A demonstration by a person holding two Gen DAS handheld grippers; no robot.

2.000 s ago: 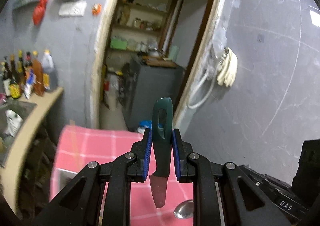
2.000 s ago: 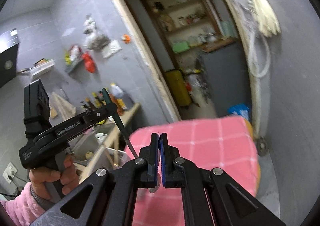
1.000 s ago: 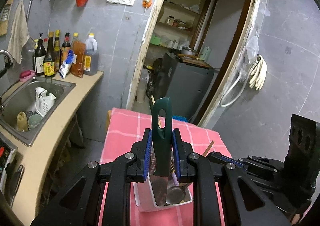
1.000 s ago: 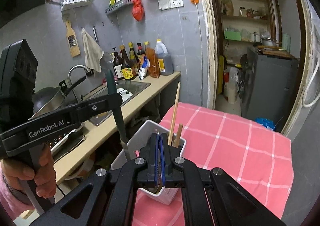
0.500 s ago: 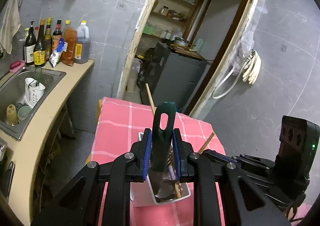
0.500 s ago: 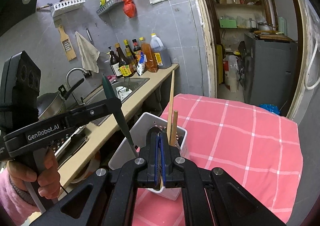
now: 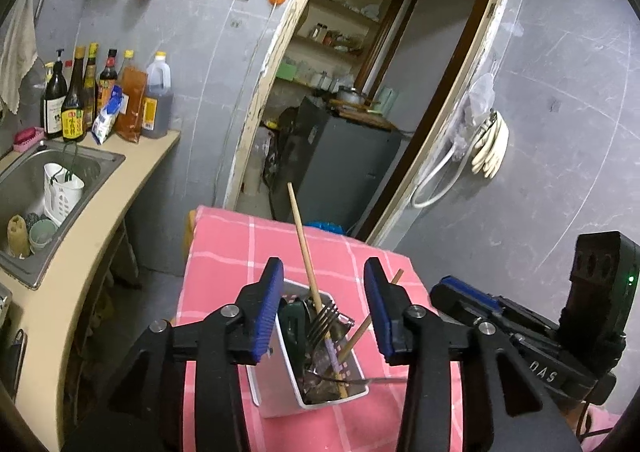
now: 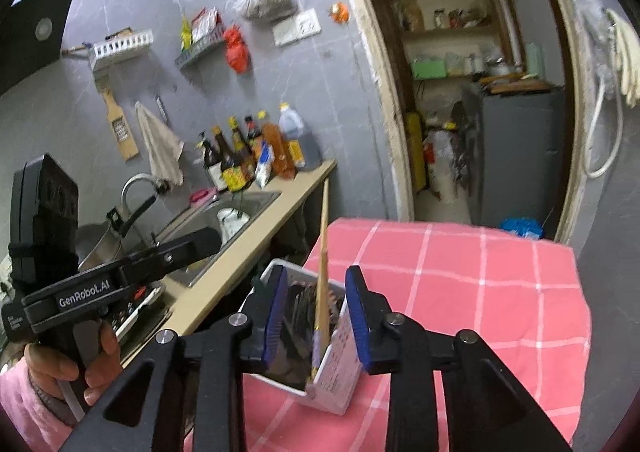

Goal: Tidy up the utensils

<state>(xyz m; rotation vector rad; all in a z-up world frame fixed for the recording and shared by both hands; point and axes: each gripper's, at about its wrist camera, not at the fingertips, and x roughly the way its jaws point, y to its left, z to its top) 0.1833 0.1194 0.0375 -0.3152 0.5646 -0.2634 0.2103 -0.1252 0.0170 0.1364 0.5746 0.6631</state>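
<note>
A grey-walled kitchen: a table (image 7: pixel 224 248) under a pink checked cloth stands beside a counter (image 7: pixel 100 187) with a steel sink (image 7: pixel 24 187) and a row of bottles (image 7: pixel 100 91), an open doorway at 12 o'clock.

A white caddy (image 7: pixel 276 392) sits on the cloth, holding a green-handled knife (image 7: pixel 294 322), a fork (image 7: pixel 322 322), chopsticks (image 7: pixel 302 240) and other utensils too jumbled to name.

The left gripper (image 7: pixel 322 304) hangs over the caddy, its jaws just opened wide, blue pads clear of everything; the knife stands in the caddy below them. The right gripper (image 8: pixel 316 310) has likewise just parted its jaws and grips nothing; a chopstick (image 8: pixel 322 264) rises between them from the caddy (image 8: pixel 340 376).

Only the left view looks down into the caddy and shows the fork tines, with the right gripper at 4 o'clock marked "DAS". Only the right view shows the hand (image 8: pixel 60 372) in a pink sleeve (image 8: pixel 28 416) at 8 o'clock gripping the left tool, labelled "GenRobot.AI", plus the tap (image 8: pixel 134 185), a hanging grater (image 8: pixel 118 123) and a towel (image 8: pixel 160 149). Bottle labels are too small to read.
</note>
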